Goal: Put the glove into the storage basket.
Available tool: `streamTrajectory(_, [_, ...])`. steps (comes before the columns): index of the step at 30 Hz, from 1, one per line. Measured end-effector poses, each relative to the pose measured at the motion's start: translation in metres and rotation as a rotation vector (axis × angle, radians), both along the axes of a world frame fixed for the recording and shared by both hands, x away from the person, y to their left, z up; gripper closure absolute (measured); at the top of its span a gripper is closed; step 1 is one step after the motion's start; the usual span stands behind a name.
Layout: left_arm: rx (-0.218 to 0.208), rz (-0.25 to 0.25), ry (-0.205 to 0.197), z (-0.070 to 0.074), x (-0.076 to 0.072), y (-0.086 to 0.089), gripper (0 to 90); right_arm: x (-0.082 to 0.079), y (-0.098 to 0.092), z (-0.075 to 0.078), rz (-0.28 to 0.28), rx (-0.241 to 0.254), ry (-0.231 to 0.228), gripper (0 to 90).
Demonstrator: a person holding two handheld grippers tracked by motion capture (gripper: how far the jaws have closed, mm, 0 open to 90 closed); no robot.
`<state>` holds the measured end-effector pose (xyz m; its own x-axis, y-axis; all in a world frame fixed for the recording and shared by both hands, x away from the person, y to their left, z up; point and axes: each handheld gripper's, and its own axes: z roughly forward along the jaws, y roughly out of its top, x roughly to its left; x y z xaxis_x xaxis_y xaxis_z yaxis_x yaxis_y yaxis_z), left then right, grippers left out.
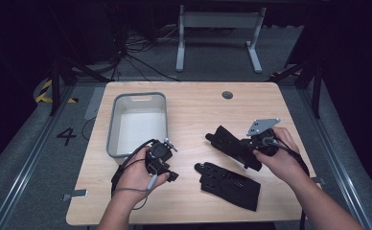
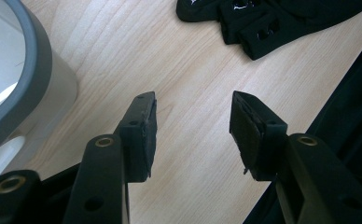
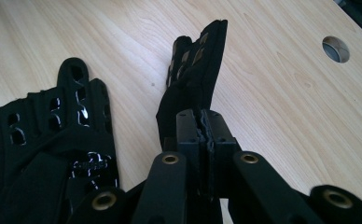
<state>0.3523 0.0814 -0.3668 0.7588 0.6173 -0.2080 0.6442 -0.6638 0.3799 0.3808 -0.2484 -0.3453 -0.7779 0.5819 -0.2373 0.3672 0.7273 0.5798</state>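
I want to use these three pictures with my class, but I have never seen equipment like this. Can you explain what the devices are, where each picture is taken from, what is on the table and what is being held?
A person sits at a wooden table with a hand-held two-jaw gripper in each hand. One picture looks down from above; the other two come from cameras riding on each gripper, looking along its black jaws.

On the table stand a grey bin and a black glove lying flat. The right gripper is shut on a second black glove, holding it on edge. The left gripper is open, with bare wood between its jaws, near the bin.
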Motion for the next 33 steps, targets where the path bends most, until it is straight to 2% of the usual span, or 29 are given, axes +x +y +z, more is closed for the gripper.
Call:
streamTrajectory(9, [0.001, -0.006, 0.000, 0.000, 0.000, -0.002, 52.1, -0.020, 0.001, 0.002, 0.039, -0.002, -0.007, 87.2])
streamTrajectory(15, [-0.001, -0.005, -0.001, 0.000, 0.000, -0.003, 52.1, -0.028, 0.003, -0.006, 0.061, -0.027, -0.018, 87.1])
streamTrajectory(22, [0.002, -0.006, -0.001, 0.001, 0.000, -0.003, 52.0, -0.037, 0.006, -0.010, 0.082, -0.014, 0.008, 87.0])
streamTrajectory(23, [0.001, -0.006, -0.002, 0.001, -0.001, -0.002, 52.0, -0.040, 0.006, -0.011, 0.091, 0.007, 0.030, 86.8])
streamTrajectory(25, [0.002, -0.006, -0.001, 0.001, -0.001, -0.002, 52.0, -0.043, 0.007, -0.012, 0.097, 0.022, 0.045, 86.7])
streamTrajectory(29, [0.002, -0.007, 0.000, 0.001, -0.001, -0.002, 51.9, -0.050, 0.010, -0.014, 0.113, 0.029, 0.071, 86.4])
streamTrajectory(30, [0.002, -0.007, 0.000, 0.001, -0.001, -0.002, 51.9, -0.055, 0.011, -0.017, 0.127, 0.038, 0.102, 86.0])
streamTrajectory(33, [0.004, -0.006, 0.000, 0.001, -0.001, -0.003, 51.8, -0.060, 0.013, -0.022, 0.142, 0.040, 0.136, 85.1])
